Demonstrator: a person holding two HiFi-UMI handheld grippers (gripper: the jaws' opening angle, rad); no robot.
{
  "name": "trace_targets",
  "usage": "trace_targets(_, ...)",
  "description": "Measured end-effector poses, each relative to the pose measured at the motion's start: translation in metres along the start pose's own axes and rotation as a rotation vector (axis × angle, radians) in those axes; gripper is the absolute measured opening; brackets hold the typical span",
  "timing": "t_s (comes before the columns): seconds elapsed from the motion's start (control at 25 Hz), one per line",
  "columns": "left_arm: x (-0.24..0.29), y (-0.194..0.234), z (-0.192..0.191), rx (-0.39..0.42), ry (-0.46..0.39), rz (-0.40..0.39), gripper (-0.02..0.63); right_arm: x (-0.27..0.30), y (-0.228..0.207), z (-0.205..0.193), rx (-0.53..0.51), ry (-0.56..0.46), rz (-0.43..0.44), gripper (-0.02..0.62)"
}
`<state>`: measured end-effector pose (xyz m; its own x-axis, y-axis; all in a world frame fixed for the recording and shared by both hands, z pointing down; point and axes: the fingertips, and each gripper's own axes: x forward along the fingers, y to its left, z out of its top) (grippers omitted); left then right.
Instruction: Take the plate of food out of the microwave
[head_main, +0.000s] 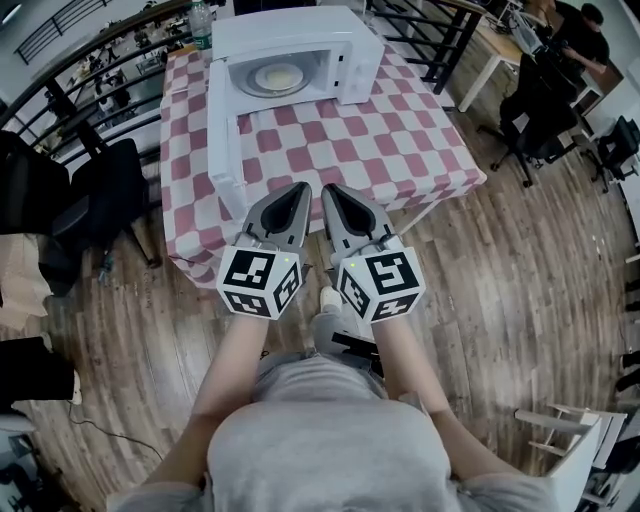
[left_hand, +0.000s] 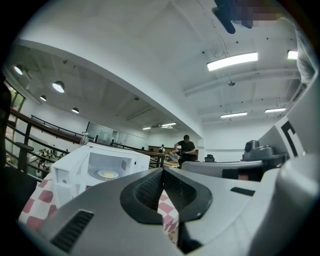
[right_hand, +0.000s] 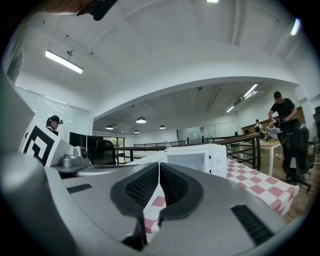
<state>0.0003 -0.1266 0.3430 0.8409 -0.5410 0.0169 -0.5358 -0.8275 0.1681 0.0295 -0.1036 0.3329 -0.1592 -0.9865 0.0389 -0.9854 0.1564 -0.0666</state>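
At the far end of a table draped in a red-and-white checked cloth (head_main: 350, 150) stood a white boxy microwave (head_main: 350, 50), its cavity facing the near side. Its white door (head_main: 225, 150) hung fully open, reaching along the table's left edge almost to the near-left corner. The round pale plate of food (head_main: 279, 76) lay inside the cavity on the turntable, well apart from both grippers. Between the microwave's front and the table's near edge stretched a broad bare run of cloth, bounded on the left by the door and ending on the right at the cloth's hanging edge. The left gripper (head_main: 300, 188) and right gripper (head_main: 333, 188) were held level, side by side and just apart, with their tips at the table's near edge. Each had its jaws pressed together with nothing between them. A black office chair (head_main: 110, 200) stood on the wooden plank floor (head_main: 500, 280) just left of the table.
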Motion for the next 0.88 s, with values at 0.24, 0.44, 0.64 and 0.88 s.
trace_targets(0.24, 0.035, 0.014, -0.001, 0.003, 0.010, 0.033, 0.003, 0.028, -0.023, -0.003, -0.003, 0.020, 0.047, 0.028)
trace_targets(0.44, 0.063, 0.027, 0.001, 0.000, 0.008, 0.071, 0.003, 0.051, -0.045, -0.002, -0.002, 0.031, 0.072, 0.028)
trace_targets(0.64, 0.086, 0.036, -0.004, 0.003, 0.011, 0.104, 0.003, 0.070, -0.065, -0.006, -0.005, 0.038, 0.103, 0.028)
trace_targets(0.88, 0.116, 0.051, 0.000, 0.008, 0.006, 0.156, 0.003, 0.097, -0.089, -0.005, 0.002, 0.051, 0.146, 0.028)
